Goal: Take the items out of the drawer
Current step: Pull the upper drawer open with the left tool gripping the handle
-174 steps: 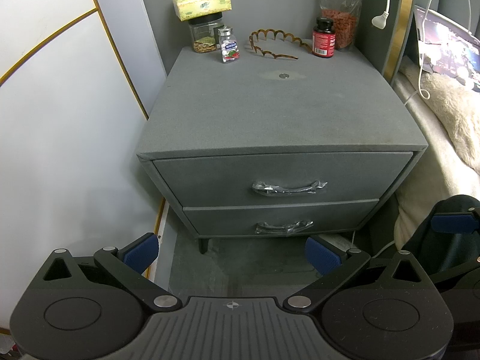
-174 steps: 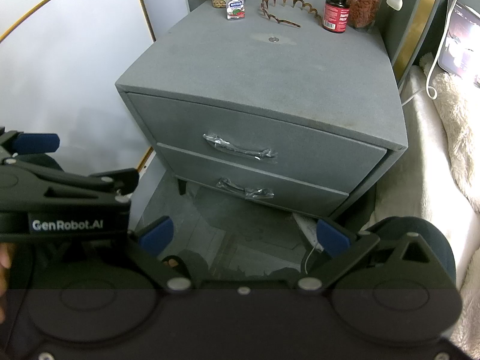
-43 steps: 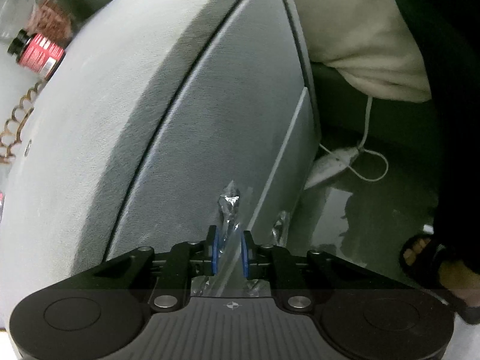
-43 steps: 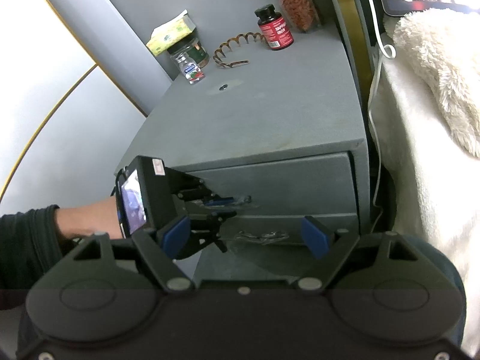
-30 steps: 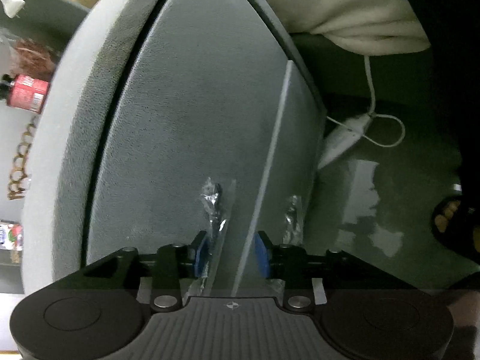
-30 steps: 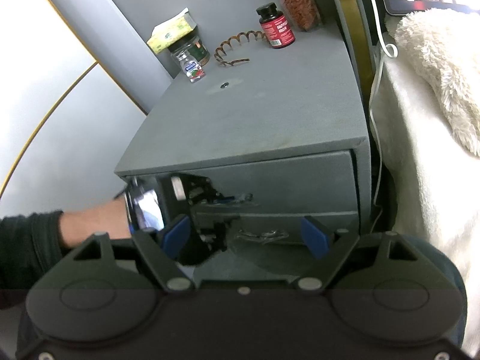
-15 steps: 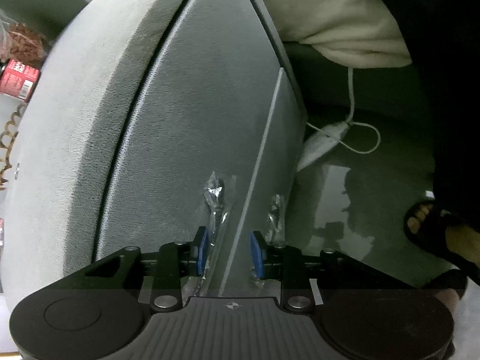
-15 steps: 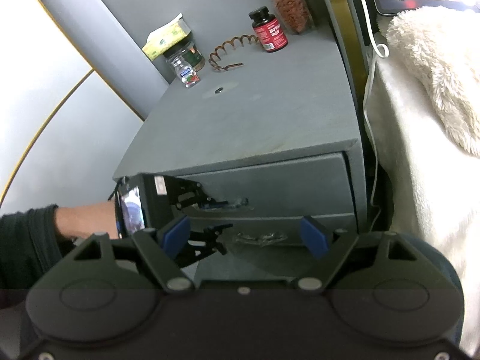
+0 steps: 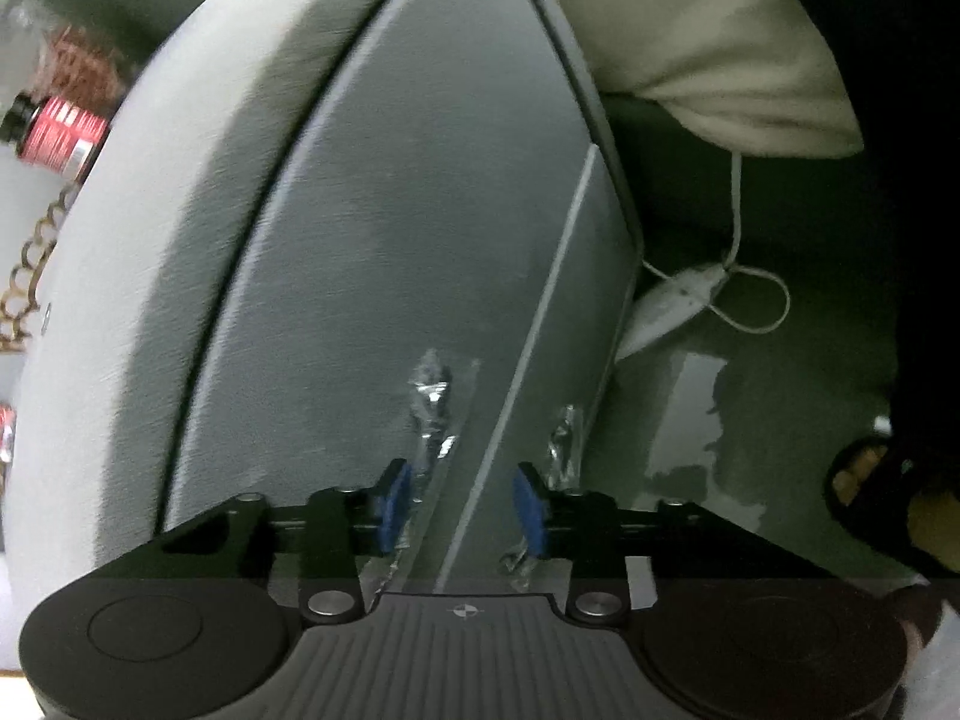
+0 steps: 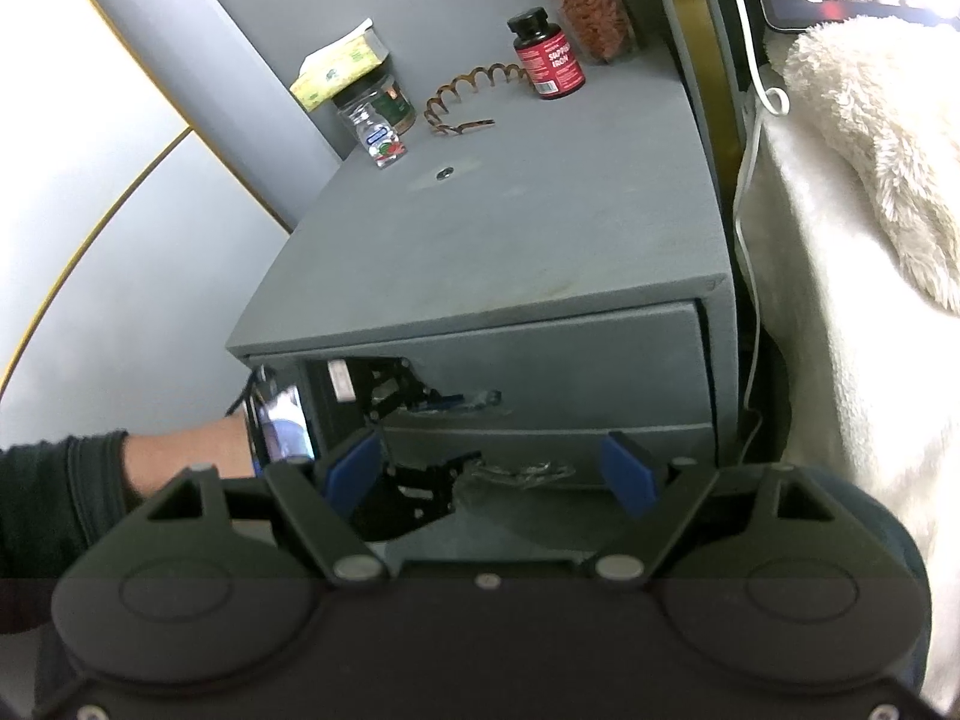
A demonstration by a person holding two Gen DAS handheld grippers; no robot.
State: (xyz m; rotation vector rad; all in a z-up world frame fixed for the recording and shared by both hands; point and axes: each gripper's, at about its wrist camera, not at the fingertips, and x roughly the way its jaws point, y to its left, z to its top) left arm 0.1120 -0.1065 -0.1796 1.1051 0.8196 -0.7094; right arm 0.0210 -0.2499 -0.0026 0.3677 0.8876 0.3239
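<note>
Handle (image 9: 433, 402) of the nightstand's top drawer (image 9: 390, 240), a metal bar in crinkled clear wrap, lies straight ahead of the left gripper (image 9: 461, 507). Its long axis runs away from the claw, square to the line along which the jaws shut. It passes just inside one blue pad (image 9: 390, 504), while the other pad stands off on the far side of the seam between the two drawers, near the lower drawer's handle (image 9: 564, 438). The jaws are drawn fairly narrow, but a gap shows and nothing is pinched, so the left claw reads as released around the bar rather than clenched on it. The drawer front looks flush with the nightstand (image 10: 510, 228), so the items to be taken are judged to be behind it, out of sight. The left hand is much the nearer of the two. The right gripper (image 10: 491, 471) hangs back with its jaws wide and nothing between them, both drawer fronts ahead of and below its fingers. The coming pull likely depends on the far pad closing in across the seam so that only the upper bar is caught. Far beyond the right claw, at the back of the nightstand top, a red-labelled supplement bottle (image 10: 549, 57) shows the word "IRON". A small clear bottle (image 10: 381, 138) carries a blue label too small to read, and the print on the yellow tissue box (image 10: 339, 63) is also illegible. A wavy brown headband (image 10: 468, 96) lies between the two bottles.
</note>
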